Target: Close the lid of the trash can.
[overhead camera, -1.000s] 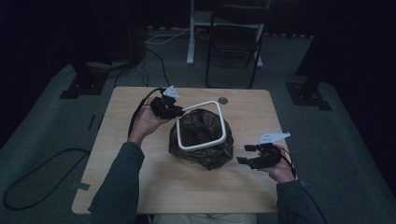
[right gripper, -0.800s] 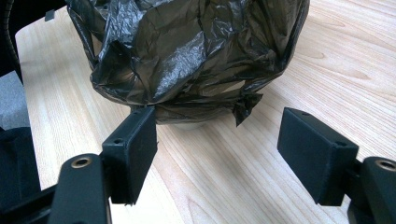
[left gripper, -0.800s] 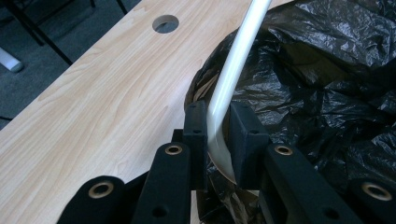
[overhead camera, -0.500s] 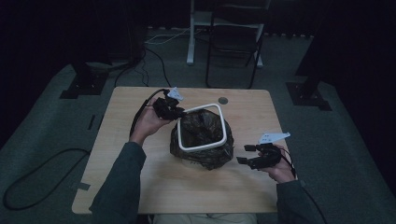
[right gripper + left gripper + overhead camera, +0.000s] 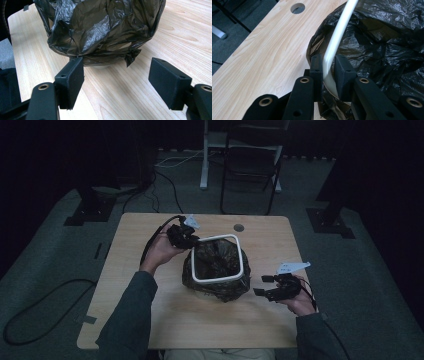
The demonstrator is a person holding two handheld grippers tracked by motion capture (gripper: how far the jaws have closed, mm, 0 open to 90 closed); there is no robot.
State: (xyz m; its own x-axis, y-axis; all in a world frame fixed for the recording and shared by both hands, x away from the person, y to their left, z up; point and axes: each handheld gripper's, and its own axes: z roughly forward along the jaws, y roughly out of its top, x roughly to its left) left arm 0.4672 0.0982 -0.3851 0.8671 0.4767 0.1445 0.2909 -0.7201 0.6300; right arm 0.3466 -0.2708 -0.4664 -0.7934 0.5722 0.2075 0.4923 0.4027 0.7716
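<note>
My left gripper (image 5: 186,239) sits at the far left corner of the small bin (image 5: 218,281), its jaws pinched on the white ring (image 5: 217,259) that frames the bin's mouth; in the left gripper view the two pads (image 5: 316,69) bracket the ring (image 5: 336,41) right where it bends, with the black bag (image 5: 387,42) bunched against the right-hand pad. The bin stands near the middle of the table (image 5: 150,320), wrapped in that crinkled bag, with the ring riding on its top edge. My right gripper (image 5: 266,285) hovers just beside the bin's right side, near the table's right edge, jaws spread wide and holding nothing; in the right gripper view the bag's lower hem (image 5: 105,56) hangs just beyond the left pad (image 5: 72,80), while bare wood (image 5: 120,95) lies between the pads. To my left the tabletop runs open to its edge, and a broad strip of wood is free between the bin and me. Beyond the bin a round cable hole (image 5: 238,227) sits near the far edge, well apart from the ring. A chair (image 5: 252,165) stands on the floor past the table.
</note>
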